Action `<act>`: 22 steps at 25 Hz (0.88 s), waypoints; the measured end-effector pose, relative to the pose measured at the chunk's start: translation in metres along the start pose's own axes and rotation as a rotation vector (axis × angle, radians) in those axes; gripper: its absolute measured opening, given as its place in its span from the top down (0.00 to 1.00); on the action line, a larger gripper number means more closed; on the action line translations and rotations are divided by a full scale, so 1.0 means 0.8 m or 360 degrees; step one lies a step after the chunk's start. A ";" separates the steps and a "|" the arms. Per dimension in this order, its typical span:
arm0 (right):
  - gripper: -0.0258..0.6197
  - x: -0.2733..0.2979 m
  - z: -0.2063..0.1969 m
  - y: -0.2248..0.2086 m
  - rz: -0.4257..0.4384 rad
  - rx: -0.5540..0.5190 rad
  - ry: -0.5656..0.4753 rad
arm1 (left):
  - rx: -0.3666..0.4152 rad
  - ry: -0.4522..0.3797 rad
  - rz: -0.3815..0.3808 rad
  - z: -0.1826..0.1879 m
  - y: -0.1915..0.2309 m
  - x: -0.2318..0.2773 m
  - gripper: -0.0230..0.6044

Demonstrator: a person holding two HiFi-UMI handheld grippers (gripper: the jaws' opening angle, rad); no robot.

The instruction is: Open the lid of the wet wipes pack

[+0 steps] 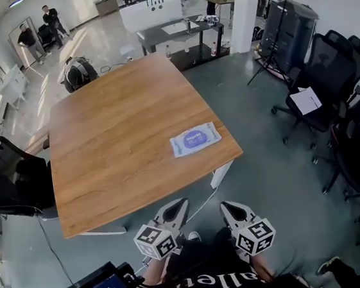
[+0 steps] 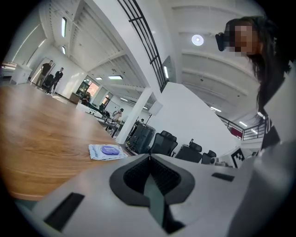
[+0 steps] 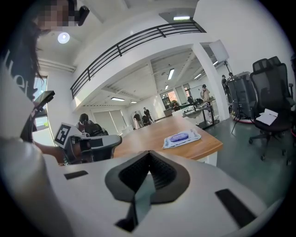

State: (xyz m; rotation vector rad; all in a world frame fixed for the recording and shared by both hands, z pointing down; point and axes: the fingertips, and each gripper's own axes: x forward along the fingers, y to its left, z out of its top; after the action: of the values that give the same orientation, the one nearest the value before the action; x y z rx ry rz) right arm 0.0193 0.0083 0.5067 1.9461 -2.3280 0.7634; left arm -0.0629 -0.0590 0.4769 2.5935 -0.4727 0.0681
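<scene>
Pack of wet wipes [image 1: 195,139]: I count one, lying flat near the right front corner of the single wooden worktop [image 1: 114,134], blue lid [image 1: 193,136] on top. Two tongs, left tongs [image 1: 175,210] and right tongs [image 1: 233,210], hang off the near edge, well apart from it, both pressed together on nothing.

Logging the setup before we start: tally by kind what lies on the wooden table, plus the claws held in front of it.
Wet wipes pack, lying flat on the wooden table: 1
Claws, both shut and empty, short of the table's near edge: 2 (left claw, right claw)
Total: 3
</scene>
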 end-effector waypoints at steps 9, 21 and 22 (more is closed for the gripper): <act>0.95 0.062 0.009 -0.055 0.0034 0.0009 0.0124 | -0.0053 0.0088 0.0063 -0.011 0.046 0.057 0.96; 0.95 0.196 0.090 -0.156 0.0350 -0.0234 0.0323 | -0.0022 0.0175 0.0514 -0.002 0.187 0.173 0.96; 0.95 0.205 0.091 -0.162 0.0377 -0.0258 0.0347 | -0.0017 0.0202 0.0541 -0.005 0.198 0.184 0.96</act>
State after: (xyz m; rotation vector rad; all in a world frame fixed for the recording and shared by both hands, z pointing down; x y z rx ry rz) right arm 0.1243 -0.1840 0.5400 1.4631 -2.4246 0.7299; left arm 0.0209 -0.2327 0.5739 2.4535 -0.8570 0.3418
